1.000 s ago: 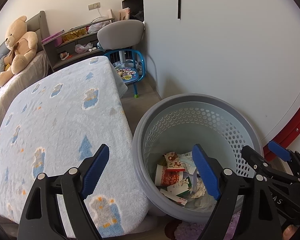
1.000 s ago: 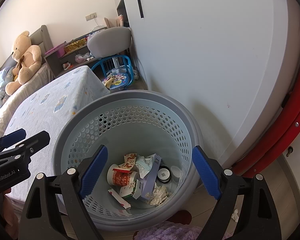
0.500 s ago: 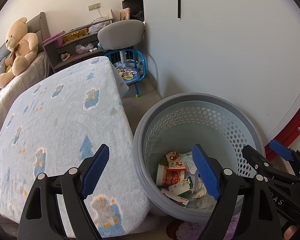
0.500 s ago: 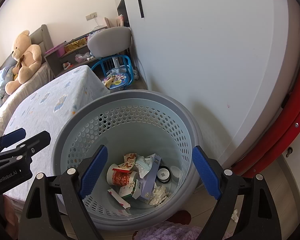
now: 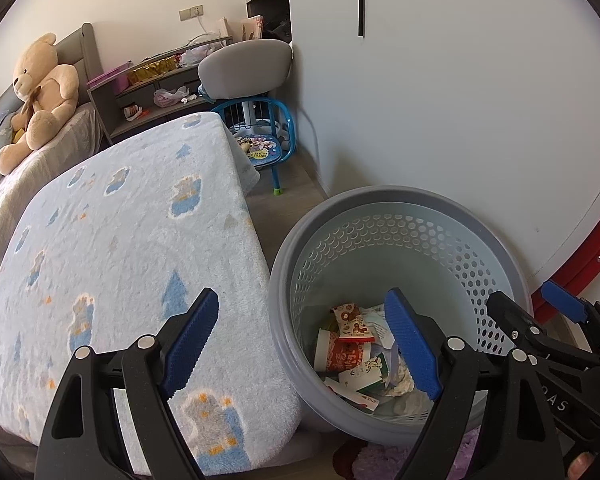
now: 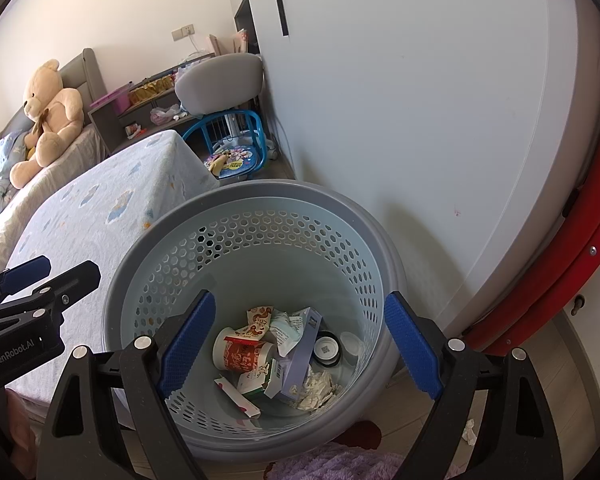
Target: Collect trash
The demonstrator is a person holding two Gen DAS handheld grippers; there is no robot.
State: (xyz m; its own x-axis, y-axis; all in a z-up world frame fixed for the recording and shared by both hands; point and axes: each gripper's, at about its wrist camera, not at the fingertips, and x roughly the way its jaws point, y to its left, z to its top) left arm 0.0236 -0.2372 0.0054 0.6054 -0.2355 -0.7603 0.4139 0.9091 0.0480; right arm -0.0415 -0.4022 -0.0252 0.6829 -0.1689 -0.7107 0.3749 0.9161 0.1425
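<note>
A grey perforated basket (image 6: 260, 200) stands on the floor against the white wall; it also shows in the left wrist view (image 5: 400, 196). Inside lies trash: a red and white paper cup (image 6: 244, 354), wrappers, a lilac box (image 6: 304, 354), crumpled tissue (image 6: 316, 388), small round lids. The same pile shows in the left wrist view (image 5: 352, 354). My right gripper (image 6: 300, 348) is open and empty above the basket mouth. My left gripper (image 5: 304, 344) is open and empty, straddling the basket's left rim and the blanket edge.
A low surface under a pale blue fleece blanket (image 5: 120, 248) touches the basket's left side. Behind stand a blue child's chair (image 5: 260, 140), a grey chair, shelves and a teddy bear (image 5: 40, 92) on a bed. A tissue scrap (image 6: 468, 432) and purple rug (image 6: 332, 466) lie on the floor.
Both grippers stay open and empty. The left wrist view has drifted slightly, with the basket sitting a little lower and further right; the right wrist view is almost unchanged.
</note>
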